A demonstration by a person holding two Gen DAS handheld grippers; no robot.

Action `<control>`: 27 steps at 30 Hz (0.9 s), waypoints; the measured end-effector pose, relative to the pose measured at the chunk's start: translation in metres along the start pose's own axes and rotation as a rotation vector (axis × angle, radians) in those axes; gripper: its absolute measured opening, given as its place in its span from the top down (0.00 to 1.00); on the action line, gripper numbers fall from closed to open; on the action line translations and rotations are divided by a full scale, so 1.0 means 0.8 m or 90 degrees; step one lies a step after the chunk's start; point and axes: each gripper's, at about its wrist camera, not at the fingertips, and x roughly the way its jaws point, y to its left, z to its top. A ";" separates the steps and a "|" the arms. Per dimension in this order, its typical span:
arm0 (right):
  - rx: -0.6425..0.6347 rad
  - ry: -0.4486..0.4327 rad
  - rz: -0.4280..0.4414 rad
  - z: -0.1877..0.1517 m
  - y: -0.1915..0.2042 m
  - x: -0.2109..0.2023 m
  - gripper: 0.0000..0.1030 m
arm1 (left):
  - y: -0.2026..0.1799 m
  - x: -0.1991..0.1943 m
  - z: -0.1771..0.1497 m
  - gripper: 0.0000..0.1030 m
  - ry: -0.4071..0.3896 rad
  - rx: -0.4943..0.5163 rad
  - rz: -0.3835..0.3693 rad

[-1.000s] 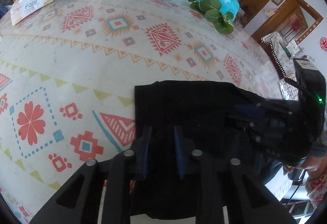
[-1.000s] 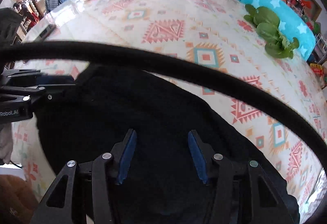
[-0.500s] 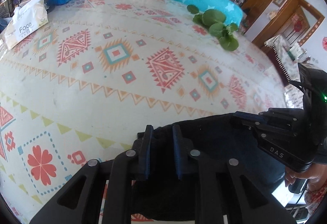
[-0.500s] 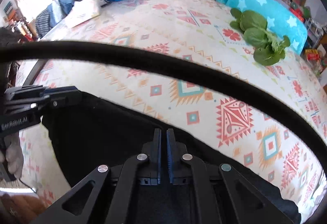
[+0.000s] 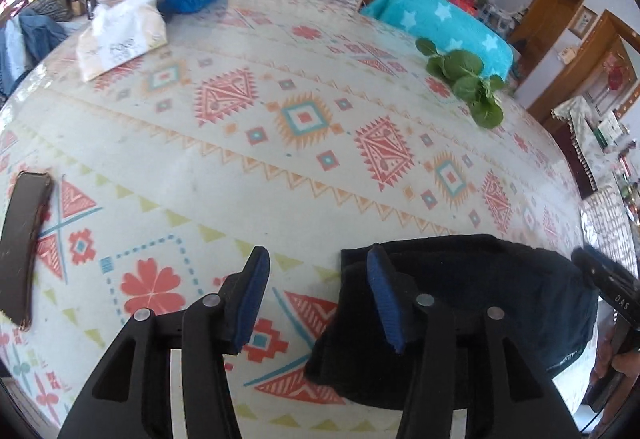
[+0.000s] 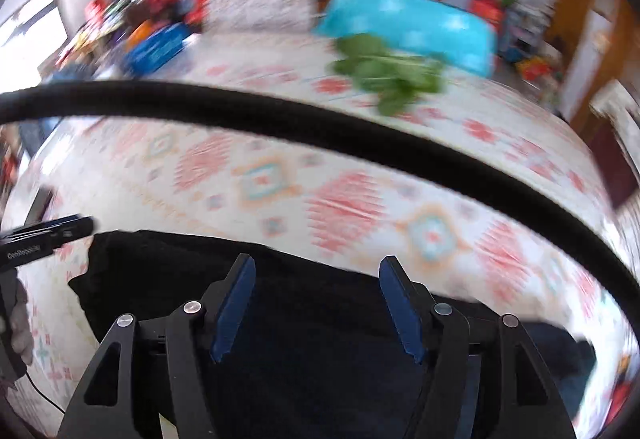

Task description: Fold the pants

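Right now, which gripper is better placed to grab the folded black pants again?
Probably the right gripper: it is open directly over the folded black fabric pants. The left gripper, also open, straddles only their left edge, mostly over the patterned tablecloth.

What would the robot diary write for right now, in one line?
step: fold pants | left gripper: open, empty | right gripper: open, empty | pants: folded on table

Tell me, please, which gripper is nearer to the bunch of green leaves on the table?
Right, as far as I can judge. The right gripper hangs open over the black pants, on the side of the leaves. The left gripper straddles the pants' opposite edge, farther away.
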 end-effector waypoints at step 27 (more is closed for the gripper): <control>0.288 -0.003 0.058 -0.129 -0.282 -0.040 0.32 | -0.191 -0.047 -0.099 0.51 -0.011 0.027 0.052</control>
